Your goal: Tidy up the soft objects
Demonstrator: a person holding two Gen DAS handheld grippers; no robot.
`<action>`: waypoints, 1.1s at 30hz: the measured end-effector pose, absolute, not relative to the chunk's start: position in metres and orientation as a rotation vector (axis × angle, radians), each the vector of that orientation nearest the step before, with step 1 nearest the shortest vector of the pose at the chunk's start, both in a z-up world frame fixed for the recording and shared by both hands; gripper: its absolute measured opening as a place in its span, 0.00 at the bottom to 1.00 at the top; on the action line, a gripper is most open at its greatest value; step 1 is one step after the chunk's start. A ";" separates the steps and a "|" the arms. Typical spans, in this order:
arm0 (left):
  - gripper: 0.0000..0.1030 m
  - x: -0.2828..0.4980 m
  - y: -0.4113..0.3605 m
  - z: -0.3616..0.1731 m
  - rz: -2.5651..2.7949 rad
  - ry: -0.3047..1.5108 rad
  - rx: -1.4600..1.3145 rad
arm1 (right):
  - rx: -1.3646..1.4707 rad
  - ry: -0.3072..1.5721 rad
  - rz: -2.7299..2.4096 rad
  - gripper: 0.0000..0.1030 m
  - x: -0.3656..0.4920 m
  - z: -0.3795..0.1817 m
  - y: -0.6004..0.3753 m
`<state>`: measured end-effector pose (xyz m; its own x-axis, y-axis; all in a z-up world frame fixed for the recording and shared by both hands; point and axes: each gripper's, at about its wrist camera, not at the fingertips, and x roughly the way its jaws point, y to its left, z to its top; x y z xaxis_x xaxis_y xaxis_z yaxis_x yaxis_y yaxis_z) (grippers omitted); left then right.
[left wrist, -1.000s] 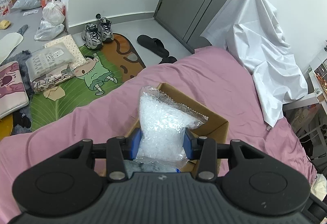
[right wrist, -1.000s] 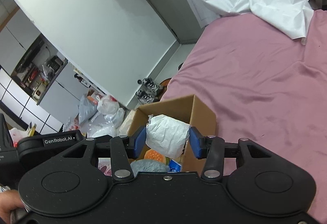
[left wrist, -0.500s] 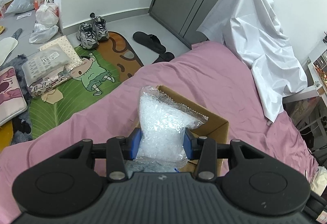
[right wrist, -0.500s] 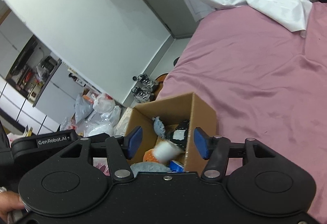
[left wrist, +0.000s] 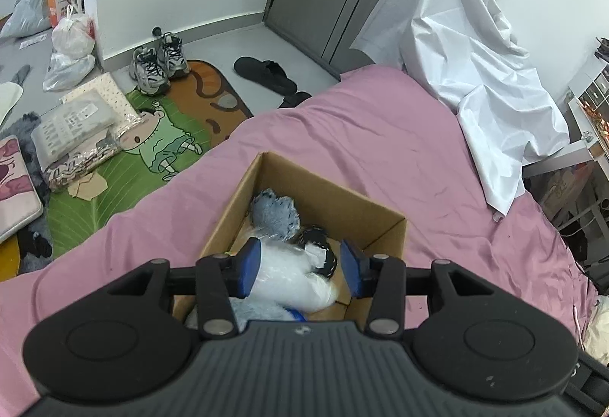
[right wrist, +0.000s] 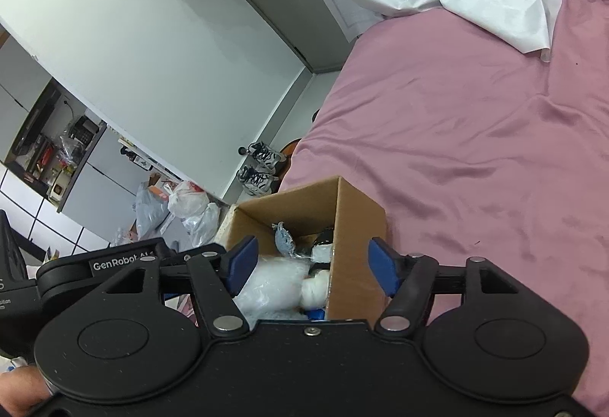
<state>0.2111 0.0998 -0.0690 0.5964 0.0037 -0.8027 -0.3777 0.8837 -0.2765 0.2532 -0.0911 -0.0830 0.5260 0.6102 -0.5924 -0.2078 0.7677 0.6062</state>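
Pink bed [left wrist: 380, 135] carries box [left wrist: 384, 222] near its left edge, clear bag [left wrist: 281, 276] lying inside on plush; left gripper [left wrist: 300, 268] and right gripper [right wrist: 312, 266] both gape empty above; bag looks light, squashy, slippery: pinch mid-bulge.

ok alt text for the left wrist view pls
The open left gripper hovers over a cardboard box on a pink bed, with a clear bag and blue plush inside. Sneakers sit on the floor beyond.
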 end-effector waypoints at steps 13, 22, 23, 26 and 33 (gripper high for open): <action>0.65 0.205 0.094 -0.064 0.286 0.926 -0.399 | 0.487 0.908 0.515 0.68 0.253 -0.083 -0.093; 0.78 0.191 0.086 -0.060 0.324 0.951 -0.321 | 0.449 0.898 0.523 0.80 0.245 -0.078 -0.100; 0.79 0.188 0.084 -0.059 0.322 0.952 -0.317 | 0.444 0.897 0.522 0.80 0.243 -0.079 -0.101; 0.82 0.179 0.079 -0.057 0.305 0.965 -0.300 | 0.422 0.903 0.514 0.83 0.237 -0.078 -0.107; 0.90 0.162 0.068 -0.048 0.278 0.978 -0.249 | 0.373 0.880 0.491 0.92 0.215 -0.068 -0.125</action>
<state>0.1615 0.0683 -0.0481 0.5285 0.1185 -0.8406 -0.3407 0.9366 -0.0822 0.2154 -0.1247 -0.0678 0.5392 0.5505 -0.6374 -0.2526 0.8277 0.5012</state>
